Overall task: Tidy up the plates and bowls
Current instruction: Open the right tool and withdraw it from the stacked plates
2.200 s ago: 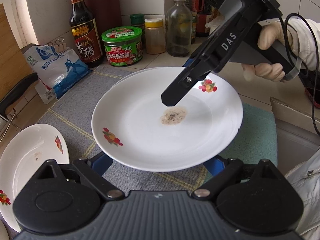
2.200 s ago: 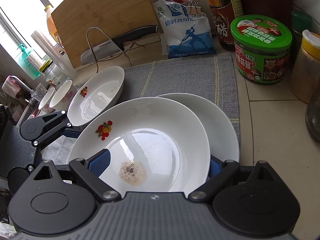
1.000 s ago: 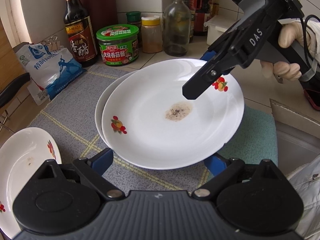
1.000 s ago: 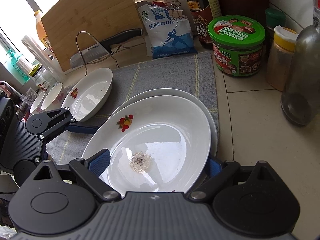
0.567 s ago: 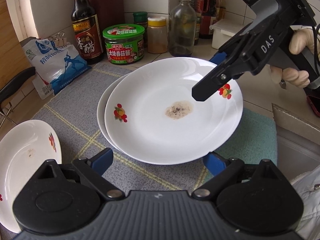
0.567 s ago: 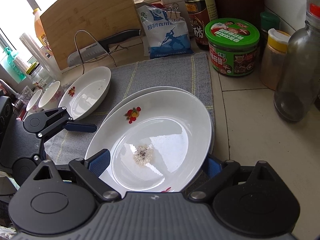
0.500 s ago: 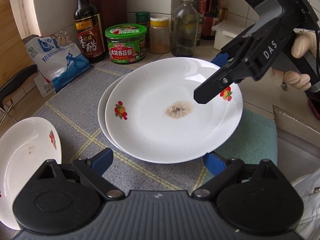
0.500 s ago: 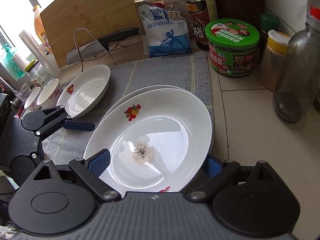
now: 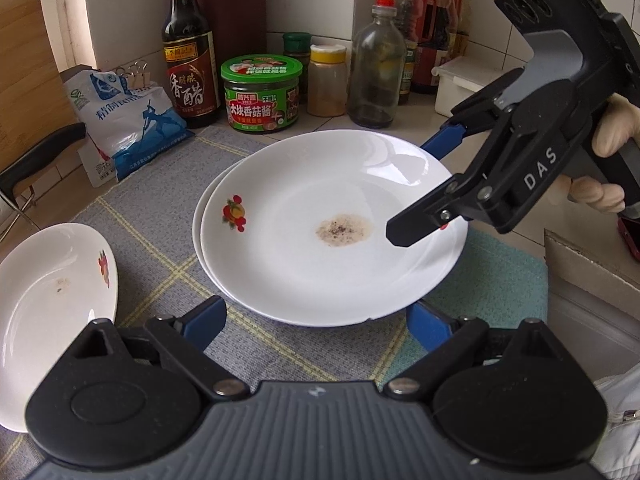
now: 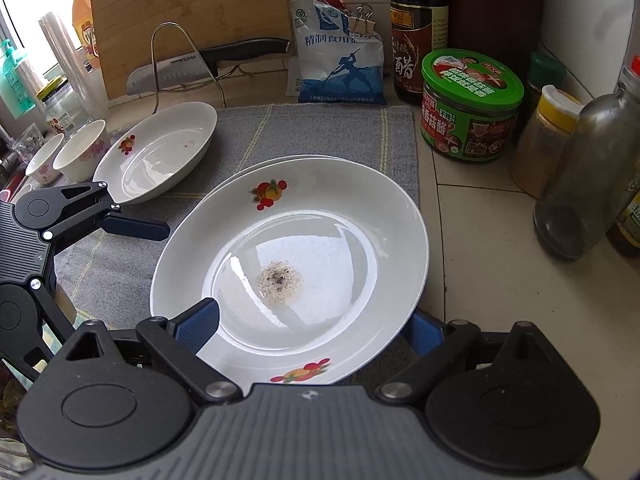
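Note:
A white plate with a fruit print and a brown stain (image 9: 332, 240) (image 10: 296, 240) lies on a second plate (image 9: 202, 216) (image 10: 280, 162) on the grey mat (image 9: 160, 208). My left gripper (image 9: 316, 308) is open, its blue fingers (image 9: 208, 316) at either side of the plate's near rim. At the plate's right side my right gripper (image 9: 408, 190) (image 10: 312, 312) is open too, with the rim between its fingers. A third, deeper plate (image 9: 52, 304) (image 10: 160, 148) sits to the left. Two small bowls (image 10: 84, 152) stand beyond it.
Along the wall stand a green-lidded jar (image 9: 262, 92), a vinegar bottle (image 9: 190, 64), a salt bag (image 9: 128, 120) and a glass bottle (image 9: 374, 68). A knife on a wire rack (image 10: 208, 62) and a cutting board (image 10: 192, 12) are at the back left. A sink edge (image 9: 580, 280) lies right.
The stained plate has come down onto the second plate and stays there. My right gripper has drawn back toward the plate's right rim. The left gripper has barely moved.

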Available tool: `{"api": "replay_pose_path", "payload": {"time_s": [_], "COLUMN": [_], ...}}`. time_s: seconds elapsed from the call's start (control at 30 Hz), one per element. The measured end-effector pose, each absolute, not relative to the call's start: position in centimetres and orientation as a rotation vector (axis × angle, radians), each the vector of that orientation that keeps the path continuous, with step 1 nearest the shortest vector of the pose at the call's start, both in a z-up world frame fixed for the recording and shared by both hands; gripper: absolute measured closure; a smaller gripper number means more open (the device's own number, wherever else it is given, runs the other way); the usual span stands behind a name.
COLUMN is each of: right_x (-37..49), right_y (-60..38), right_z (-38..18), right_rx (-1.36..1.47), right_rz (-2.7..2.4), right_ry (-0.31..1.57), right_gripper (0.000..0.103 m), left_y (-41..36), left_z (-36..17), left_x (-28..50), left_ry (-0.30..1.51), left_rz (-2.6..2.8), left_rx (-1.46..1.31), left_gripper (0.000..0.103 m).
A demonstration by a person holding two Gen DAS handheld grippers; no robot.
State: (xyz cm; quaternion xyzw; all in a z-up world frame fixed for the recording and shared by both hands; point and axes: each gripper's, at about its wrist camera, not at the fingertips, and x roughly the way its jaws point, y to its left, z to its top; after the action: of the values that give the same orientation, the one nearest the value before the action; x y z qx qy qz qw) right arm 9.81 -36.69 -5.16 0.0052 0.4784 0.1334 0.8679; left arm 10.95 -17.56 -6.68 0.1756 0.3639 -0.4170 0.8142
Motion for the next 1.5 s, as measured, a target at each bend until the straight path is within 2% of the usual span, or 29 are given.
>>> {"api": "replay_pose_path", "payload": {"time_s": [0.47,1.0,1.37,1.5], "right_x": [8.3,11.8,16.0,17.4], "right_y": [-34.7,-25.3,-21.7,-21.0], "right_z": [-3.9,-2.9,-4.1,-4.1], "right_rx": [-0.098,-0.239,-0.233,-0.239], "right_rz": [0.262,0.419,0.479,0.502], "right_ry": [0.936,0.843,0.876,0.881], "right_gripper": [0.0,0.0,0.0,0.0], "left_y": [-15.3,-3.7,-3.5,-3.3], "left_z": [-5.4,-8.2,-9.5,-9.8], "left_x": [9.6,11.2,14.3,15.5], "left_ry": [0.732,0.767,0.779,0.789], "left_rz": [-0.801,-0.285,-0.33,-0.35], "left_rx": [0.279,0.192,0.197,0.163], "left_gripper": [0.006,0.005,0.005,0.0]}}
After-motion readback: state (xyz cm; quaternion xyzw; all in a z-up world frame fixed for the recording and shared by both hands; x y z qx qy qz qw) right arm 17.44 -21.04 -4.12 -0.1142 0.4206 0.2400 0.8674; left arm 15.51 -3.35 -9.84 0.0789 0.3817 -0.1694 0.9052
